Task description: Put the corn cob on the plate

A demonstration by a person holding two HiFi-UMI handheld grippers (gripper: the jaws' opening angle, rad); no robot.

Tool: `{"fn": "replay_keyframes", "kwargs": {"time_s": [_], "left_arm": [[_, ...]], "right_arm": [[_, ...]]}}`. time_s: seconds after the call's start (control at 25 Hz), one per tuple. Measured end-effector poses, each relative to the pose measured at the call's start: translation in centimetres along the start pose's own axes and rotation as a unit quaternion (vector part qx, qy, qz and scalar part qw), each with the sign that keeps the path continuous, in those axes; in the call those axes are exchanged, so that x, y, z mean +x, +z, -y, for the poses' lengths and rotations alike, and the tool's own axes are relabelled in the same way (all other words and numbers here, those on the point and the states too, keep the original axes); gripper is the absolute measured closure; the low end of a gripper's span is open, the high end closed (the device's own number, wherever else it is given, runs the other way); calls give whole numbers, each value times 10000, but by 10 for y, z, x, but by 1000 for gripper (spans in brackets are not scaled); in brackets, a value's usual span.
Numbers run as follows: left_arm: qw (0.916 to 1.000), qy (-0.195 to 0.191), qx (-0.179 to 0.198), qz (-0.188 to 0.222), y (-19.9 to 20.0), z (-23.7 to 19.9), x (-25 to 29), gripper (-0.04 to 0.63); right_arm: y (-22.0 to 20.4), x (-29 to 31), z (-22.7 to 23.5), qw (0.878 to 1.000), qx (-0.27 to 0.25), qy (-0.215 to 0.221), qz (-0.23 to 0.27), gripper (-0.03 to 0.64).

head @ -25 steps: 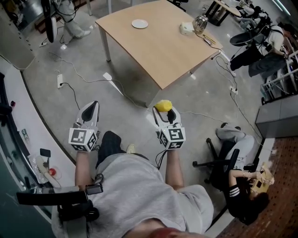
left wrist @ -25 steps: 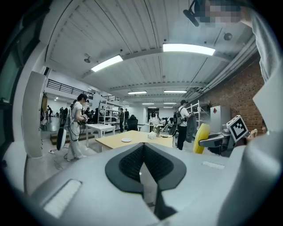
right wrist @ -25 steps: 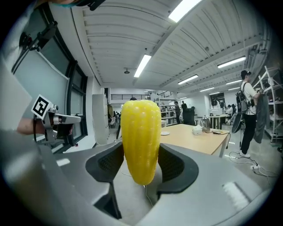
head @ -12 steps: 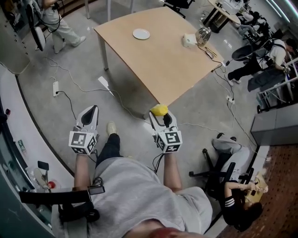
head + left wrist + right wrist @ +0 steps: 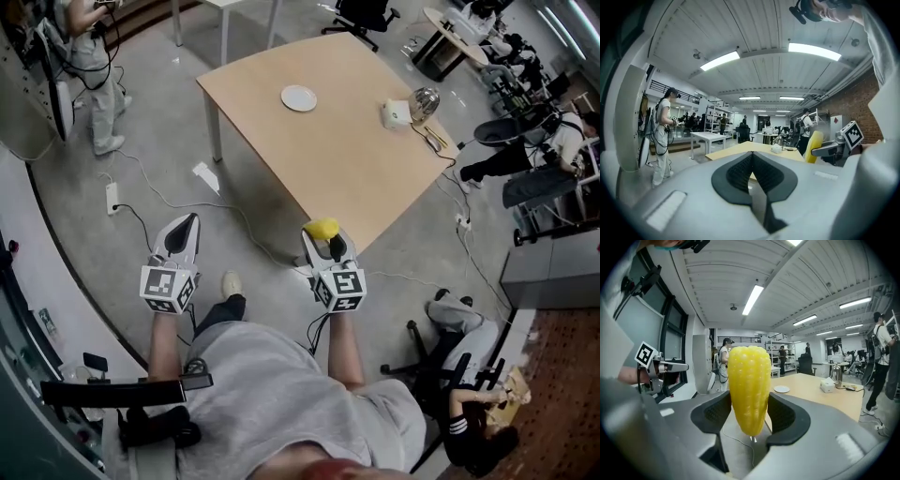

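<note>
Grey floor fills the head view; a wooden surface (image 5: 356, 178) at upper centre carries a white plate (image 5: 299, 97), and below it the right tongs (image 5: 330, 242) pinch the corn cob (image 5: 322, 228), well apart from the plate. In the left gripper view, the left tongs (image 5: 752, 155) are pressed together on nothing. In the right gripper view, the cob stands upright between the pads.

A person holds both grippers out ahead, side by side and nearly level, the left gripper (image 5: 187, 225) with jaws pressed together on nothing, the right gripper (image 5: 328, 242) clamping an upright corn cob (image 5: 749, 390).
</note>
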State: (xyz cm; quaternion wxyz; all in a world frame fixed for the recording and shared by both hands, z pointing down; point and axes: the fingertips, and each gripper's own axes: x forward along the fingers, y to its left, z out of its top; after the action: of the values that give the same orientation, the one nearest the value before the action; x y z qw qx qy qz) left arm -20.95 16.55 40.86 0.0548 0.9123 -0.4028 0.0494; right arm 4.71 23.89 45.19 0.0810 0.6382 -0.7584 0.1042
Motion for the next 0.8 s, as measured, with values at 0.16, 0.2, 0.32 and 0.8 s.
{"fn": "replay_keyframes", "kwargs": {"time_s": [0.16, 0.2, 0.32, 0.8], "left_arm": [[10000, -72, -40, -23, 3, -35, 21, 575], [9999, -83, -50, -24, 3, -42, 25, 575], [9999, -80, -92, 13, 6, -59, 36, 575], [9996, -230, -104, 84, 9, -87, 67, 575]], "right_arm": [[11, 38, -7, 10000, 2, -50, -38, 367], [14, 45, -8, 10000, 14, -72, -45, 367], [21, 61, -9, 9999, 10, -126, -58, 367], [27, 92, -1, 9994, 27, -335, -15, 367]]}}
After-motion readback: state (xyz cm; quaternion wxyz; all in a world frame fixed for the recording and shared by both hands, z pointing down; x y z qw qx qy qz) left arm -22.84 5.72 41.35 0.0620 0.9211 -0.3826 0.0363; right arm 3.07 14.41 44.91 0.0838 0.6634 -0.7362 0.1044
